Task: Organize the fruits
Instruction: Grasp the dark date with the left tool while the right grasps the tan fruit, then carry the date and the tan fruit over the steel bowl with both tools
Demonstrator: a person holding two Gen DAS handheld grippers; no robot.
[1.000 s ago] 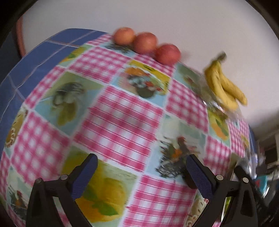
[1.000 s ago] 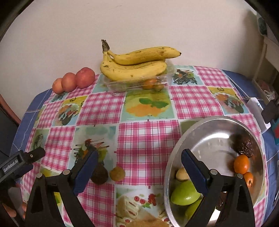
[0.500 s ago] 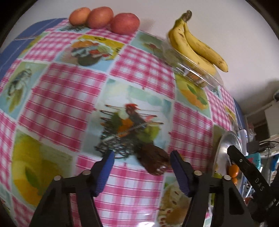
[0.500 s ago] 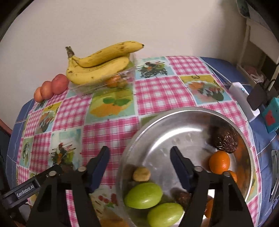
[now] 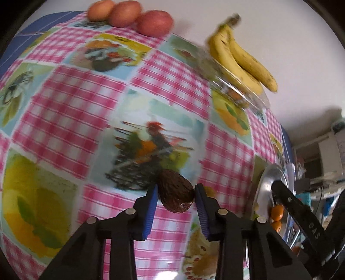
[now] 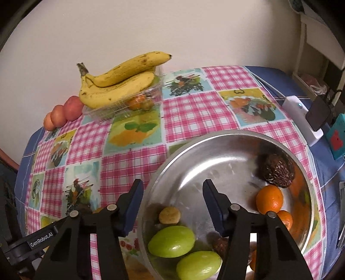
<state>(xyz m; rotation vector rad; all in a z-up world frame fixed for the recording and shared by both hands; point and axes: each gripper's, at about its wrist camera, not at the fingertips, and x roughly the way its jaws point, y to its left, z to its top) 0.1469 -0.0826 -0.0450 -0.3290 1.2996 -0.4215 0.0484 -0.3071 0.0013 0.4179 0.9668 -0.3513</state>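
Blue-padded, my left gripper [image 5: 175, 195] pinches the dark brown avocado [image 5: 175, 191] on the checked tablecloth [image 5: 71, 107], gripped across its width for lifting. My right gripper [image 6: 171, 197] hangs spread over the steel bowl [image 6: 215, 146], which lies at three o'clock of the avocado, probably its destination.

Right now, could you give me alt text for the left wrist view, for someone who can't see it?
The left hand-held gripper has its blue pads against both sides of a dark brown avocado on a pink checked tablecloth. Three apples and bananas lie at the far edge, and a metal bowl shows at right.
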